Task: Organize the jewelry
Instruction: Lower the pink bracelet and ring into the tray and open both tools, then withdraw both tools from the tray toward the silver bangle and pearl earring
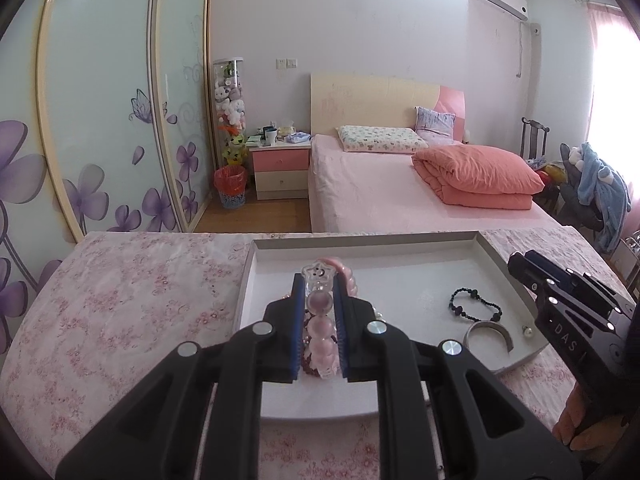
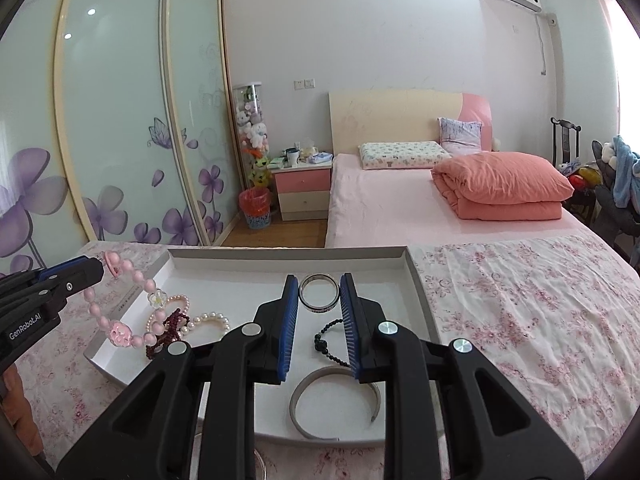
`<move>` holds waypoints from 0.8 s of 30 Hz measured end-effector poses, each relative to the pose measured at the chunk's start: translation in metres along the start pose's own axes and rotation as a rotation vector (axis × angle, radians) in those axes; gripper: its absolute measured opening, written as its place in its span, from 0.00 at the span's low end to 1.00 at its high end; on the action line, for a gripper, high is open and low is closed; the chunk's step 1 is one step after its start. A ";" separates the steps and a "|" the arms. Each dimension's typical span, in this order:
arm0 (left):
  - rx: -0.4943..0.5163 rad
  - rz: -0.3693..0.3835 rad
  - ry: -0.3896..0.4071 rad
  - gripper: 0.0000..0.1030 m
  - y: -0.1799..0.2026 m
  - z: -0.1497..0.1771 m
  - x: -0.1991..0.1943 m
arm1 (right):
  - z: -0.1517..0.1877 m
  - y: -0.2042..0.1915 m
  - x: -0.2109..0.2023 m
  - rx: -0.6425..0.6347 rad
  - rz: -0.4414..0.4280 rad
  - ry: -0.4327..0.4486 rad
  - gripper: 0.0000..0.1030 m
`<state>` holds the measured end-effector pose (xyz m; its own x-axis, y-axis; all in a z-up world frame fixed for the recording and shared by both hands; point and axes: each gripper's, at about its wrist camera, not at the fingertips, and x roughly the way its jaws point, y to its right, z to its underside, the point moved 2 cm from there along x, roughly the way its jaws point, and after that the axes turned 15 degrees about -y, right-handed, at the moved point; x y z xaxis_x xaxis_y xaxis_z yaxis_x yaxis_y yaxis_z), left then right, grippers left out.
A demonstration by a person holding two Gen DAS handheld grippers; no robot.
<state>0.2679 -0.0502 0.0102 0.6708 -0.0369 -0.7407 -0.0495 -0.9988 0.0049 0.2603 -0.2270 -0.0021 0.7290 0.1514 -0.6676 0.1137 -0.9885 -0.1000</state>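
Observation:
My left gripper (image 1: 318, 286) is shut on a pink bead bracelet (image 1: 320, 328) with a clear star charm, held over the left part of the white tray (image 1: 360, 245). In the right wrist view that left gripper (image 2: 98, 266) comes in from the left and the pink bracelet (image 2: 120, 332) hangs from it in a loop. My right gripper (image 2: 319, 282) is shut on a silver band (image 2: 319, 294) with a dark stripe, held above the tray (image 2: 280, 254). In the left wrist view the right gripper (image 1: 520, 266) shows at the right edge and the band is hidden there.
On the tray lie a black bead bracelet (image 2: 332, 340), a silver open cuff (image 2: 336, 404), a pearl bracelet (image 2: 208, 320), a dark red bead strand (image 2: 172, 328) and a small pearl piece (image 1: 529, 332). The tray sits on a pink floral cloth (image 2: 520, 320). Beyond it is a bed (image 1: 380, 196).

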 end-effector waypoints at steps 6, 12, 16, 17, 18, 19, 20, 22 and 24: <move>-0.001 0.010 -0.025 0.14 0.000 -0.007 0.022 | -0.003 0.000 0.016 -0.003 -0.012 -0.032 0.22; -0.006 0.036 -0.054 0.15 0.003 -0.009 0.039 | -0.004 -0.002 0.028 -0.006 -0.027 -0.070 0.28; -0.018 0.048 -0.043 0.17 -0.001 -0.009 0.037 | -0.003 -0.002 0.025 -0.002 -0.026 -0.062 0.41; -0.021 0.046 -0.040 0.17 -0.002 -0.009 0.036 | -0.002 -0.002 0.023 0.000 -0.027 -0.059 0.41; -0.024 0.044 -0.039 0.17 -0.004 -0.010 0.035 | -0.003 -0.001 0.023 0.001 -0.028 -0.058 0.41; -0.025 0.042 -0.038 0.17 -0.005 -0.009 0.034 | -0.003 -0.001 0.022 0.003 -0.027 -0.056 0.41; -0.026 0.038 -0.037 0.17 -0.006 -0.009 0.033 | -0.002 -0.001 0.021 0.003 -0.026 -0.055 0.41; -0.025 0.027 -0.035 0.17 -0.007 -0.007 0.031 | -0.001 -0.001 0.019 0.003 -0.025 -0.054 0.41; -0.023 0.018 -0.036 0.17 -0.008 -0.005 0.029 | 0.001 -0.001 0.017 0.001 -0.024 -0.054 0.41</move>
<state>0.2915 -0.0438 -0.0084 0.6428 -0.0540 -0.7642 -0.0437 -0.9985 0.0338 0.2725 -0.2231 -0.0140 0.6885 0.1746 -0.7039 0.1301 -0.9846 -0.1169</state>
